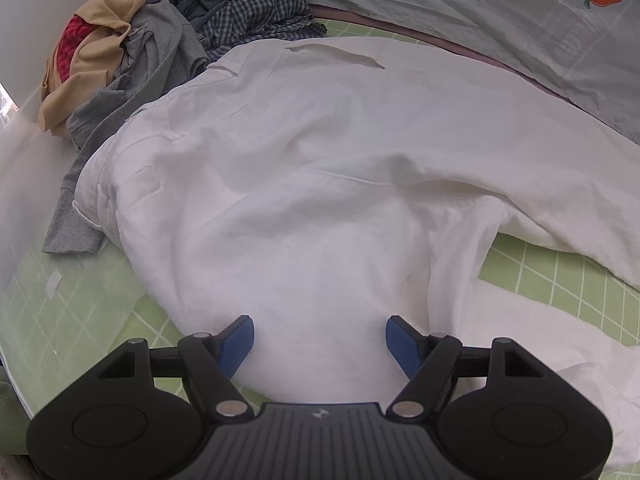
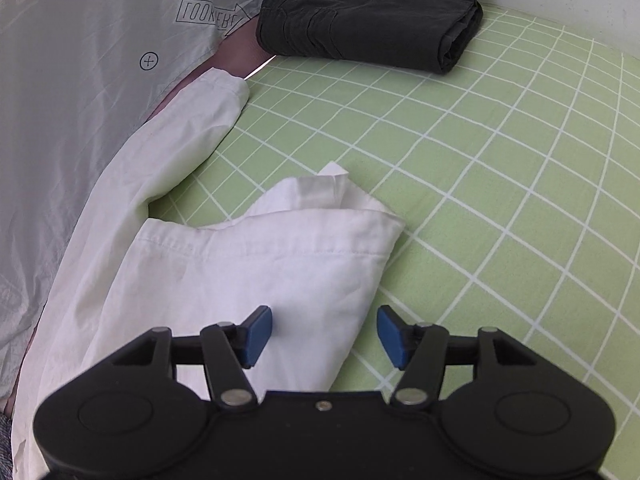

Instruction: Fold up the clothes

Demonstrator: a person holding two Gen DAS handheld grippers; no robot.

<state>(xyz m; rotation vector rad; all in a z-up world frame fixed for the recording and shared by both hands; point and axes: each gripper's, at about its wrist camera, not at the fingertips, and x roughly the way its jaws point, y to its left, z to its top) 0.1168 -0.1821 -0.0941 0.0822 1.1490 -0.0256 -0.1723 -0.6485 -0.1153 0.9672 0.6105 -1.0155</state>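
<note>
A white shirt [image 1: 320,168] lies spread and rumpled on the green checked sheet [image 1: 560,272]. My left gripper [image 1: 320,340] is open and empty, its blue pads just above the shirt's near edge. In the right wrist view a white sleeve [image 2: 180,136] stretches away at the left and a folded cuff end [image 2: 280,240] lies in front. My right gripper [image 2: 324,332] is open and empty, over the near edge of that white cloth.
A pile of unfolded clothes [image 1: 160,40], grey, plaid, tan and red, lies at the far left. A folded black garment [image 2: 372,16] rests at the far end of the sheet [image 2: 500,160]. A grey printed quilt [image 2: 80,80] borders the left side; it also shows in the left wrist view [image 1: 520,12].
</note>
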